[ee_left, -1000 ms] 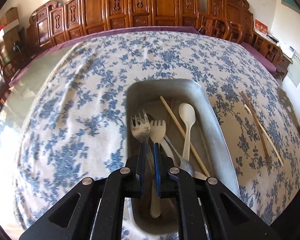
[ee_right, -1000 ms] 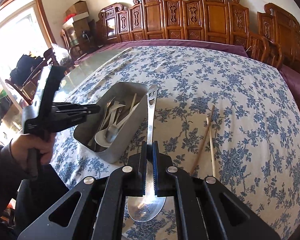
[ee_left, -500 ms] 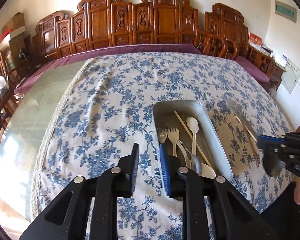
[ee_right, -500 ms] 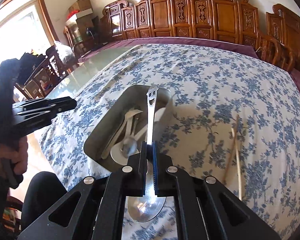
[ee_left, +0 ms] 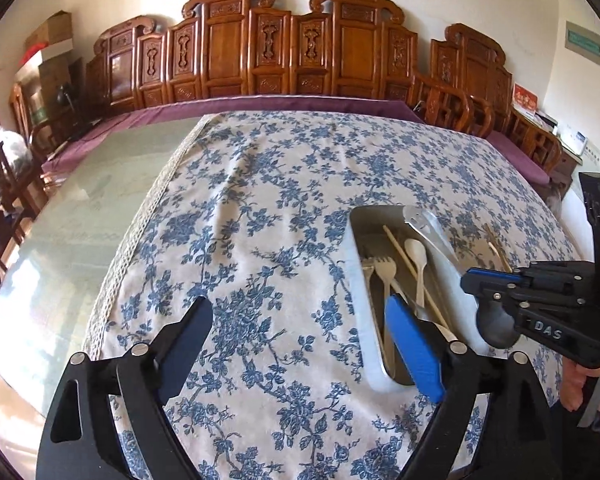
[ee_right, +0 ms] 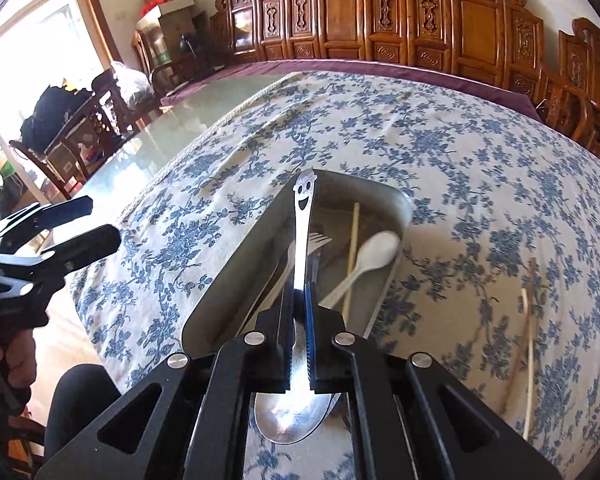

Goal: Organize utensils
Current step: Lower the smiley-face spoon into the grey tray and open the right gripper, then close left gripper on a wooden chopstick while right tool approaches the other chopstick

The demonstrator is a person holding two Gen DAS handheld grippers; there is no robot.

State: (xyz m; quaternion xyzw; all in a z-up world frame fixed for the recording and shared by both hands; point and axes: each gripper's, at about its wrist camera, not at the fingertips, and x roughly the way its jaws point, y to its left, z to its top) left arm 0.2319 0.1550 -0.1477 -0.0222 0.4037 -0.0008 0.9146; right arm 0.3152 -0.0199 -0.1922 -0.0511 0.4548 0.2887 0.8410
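One spoon (ee_right: 299, 264) inside right claw (ee_right: 299, 308)

Black gripper (ee_right: 299, 312), blue-lined fingers (ee_left: 414, 354), silver screws.

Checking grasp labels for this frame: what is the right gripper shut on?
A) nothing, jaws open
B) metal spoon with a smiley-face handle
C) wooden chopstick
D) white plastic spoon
B: in the right wrist view the right gripper has its jaws closed on the metal spoon with a smiley-face handle, held over the metal tray; the white plastic spoon lies in the tray.
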